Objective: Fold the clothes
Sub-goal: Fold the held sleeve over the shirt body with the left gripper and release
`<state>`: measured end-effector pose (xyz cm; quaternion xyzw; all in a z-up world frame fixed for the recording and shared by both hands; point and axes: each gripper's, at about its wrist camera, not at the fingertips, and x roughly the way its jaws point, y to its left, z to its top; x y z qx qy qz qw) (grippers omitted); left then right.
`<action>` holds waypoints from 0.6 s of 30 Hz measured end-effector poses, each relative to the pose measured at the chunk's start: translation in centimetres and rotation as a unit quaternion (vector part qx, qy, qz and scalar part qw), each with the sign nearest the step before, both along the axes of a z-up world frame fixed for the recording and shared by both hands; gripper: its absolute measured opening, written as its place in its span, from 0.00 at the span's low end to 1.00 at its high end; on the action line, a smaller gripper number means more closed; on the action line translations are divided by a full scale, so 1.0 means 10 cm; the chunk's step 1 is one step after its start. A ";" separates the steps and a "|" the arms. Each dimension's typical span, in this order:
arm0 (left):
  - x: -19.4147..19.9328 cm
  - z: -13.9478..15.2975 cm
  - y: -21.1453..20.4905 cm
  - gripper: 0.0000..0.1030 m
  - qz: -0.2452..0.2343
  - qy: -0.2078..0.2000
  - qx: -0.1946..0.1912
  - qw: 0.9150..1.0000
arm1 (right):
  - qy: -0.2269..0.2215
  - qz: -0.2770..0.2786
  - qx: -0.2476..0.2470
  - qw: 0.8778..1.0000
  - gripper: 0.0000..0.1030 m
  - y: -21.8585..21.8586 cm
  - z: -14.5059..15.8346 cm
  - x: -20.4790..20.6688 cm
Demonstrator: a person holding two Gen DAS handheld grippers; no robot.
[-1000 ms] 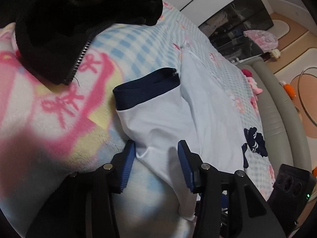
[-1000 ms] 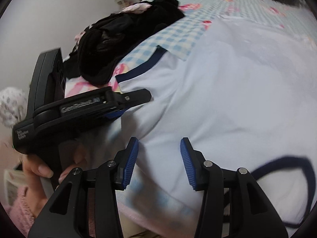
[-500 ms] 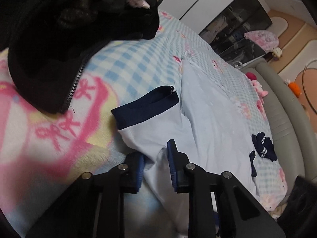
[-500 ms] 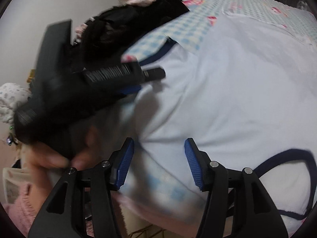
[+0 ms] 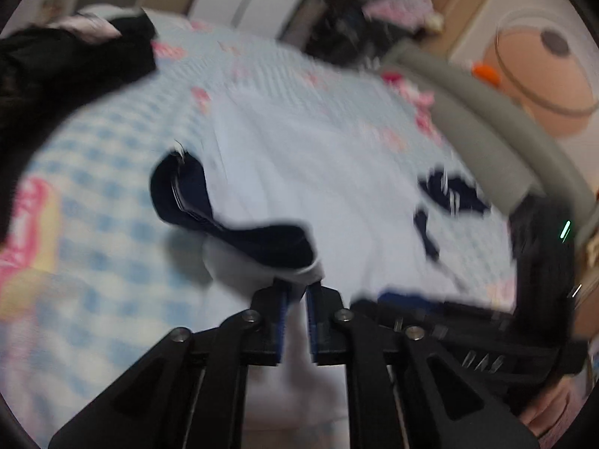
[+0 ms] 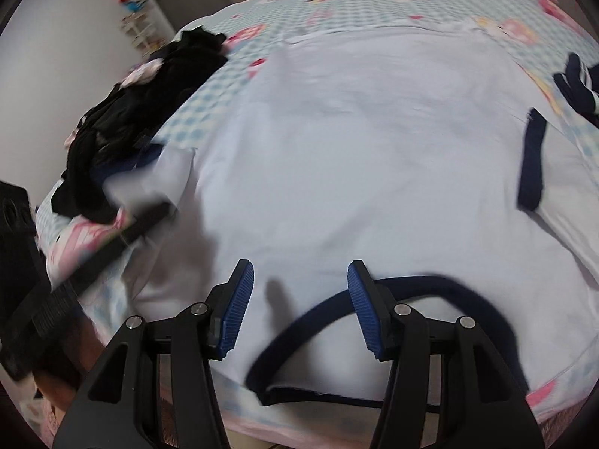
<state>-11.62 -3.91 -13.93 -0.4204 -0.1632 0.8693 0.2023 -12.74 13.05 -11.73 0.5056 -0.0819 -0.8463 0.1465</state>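
One garment is in hand, a white T-shirt [image 6: 367, 142] with navy trim, spread flat on the bed [image 6: 337, 3] and covering most of its near half; I judge it light, limp and thin, so it will sag from any single hold and crease wherever it is dropped, though it should not slip from ribbed pads. Left of the shirt lies a heap of black clothing [image 6: 123, 119] with pink bits showing, near the shirt's left sleeve [image 5: 239, 224]; that sleeve is lifted off the bedding, its navy cuff curled over, with the left gripper [image 5: 295, 295] pinching the cloth just below the cuff, its jaws easing apart at this moment with fabric between them. Best holds, in my view, are the hems and seams: the cuff, the shoulder seam, the navy collar [image 6: 374, 321], where the doubled cloth gives the pads something to bite. Over the shirt's near edge the right gripper [image 6: 299, 299] stands spread, nothing between its jaws, straddling the collar's left side without holding it. Right of the shirt its other sleeve [image 6: 531, 157] lies flat, with a dark navy item [image 6: 576, 82] beyond it. Under the shirt is a soft blue-checked cover with pink prints, yielding rather than firm; beyond the bed, a grey padded rail [image 5: 486, 112] and a peach-coloured floor [image 5: 543, 75].
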 end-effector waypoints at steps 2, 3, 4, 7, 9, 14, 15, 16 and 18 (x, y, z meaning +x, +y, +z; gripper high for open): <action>-0.01 -0.05 0.05 0.38 -0.014 -0.013 -0.001 1.000 | 0.003 -0.018 0.002 1.000 0.50 0.08 0.03 -0.03; 0.01 -0.01 -0.02 0.42 -0.013 -0.007 0.022 1.000 | 0.004 -0.023 0.002 1.000 0.50 0.11 0.05 -0.04; 0.02 0.03 -0.10 0.46 -0.012 -0.001 0.047 0.999 | 0.005 -0.026 0.001 1.000 0.50 0.13 0.07 -0.05; 0.10 0.15 -0.43 0.47 0.019 0.026 0.117 0.993 | 0.012 -0.030 -0.001 0.999 0.51 0.20 0.14 -0.05; 0.13 0.16 -0.64 0.47 0.055 0.032 0.130 0.989 | 0.014 -0.027 -0.009 0.999 0.51 0.20 0.17 -0.04; 0.18 0.03 -0.93 0.40 0.126 0.004 0.114 0.985 | -0.010 -0.002 -0.081 0.997 0.51 0.06 0.12 -0.09; 0.20 0.03 -0.96 0.40 0.126 0.006 0.130 0.984 | -0.019 0.005 -0.096 0.995 0.51 0.00 0.10 -0.10; 0.24 0.05 -0.99 0.40 0.131 0.014 0.139 0.981 | -0.025 0.015 -0.108 0.994 0.51 -0.08 0.08 -0.11; 0.32 0.11 -1.04 0.40 0.142 0.033 0.156 0.977 | -0.028 0.039 -0.115 0.992 0.51 -0.25 0.07 -0.12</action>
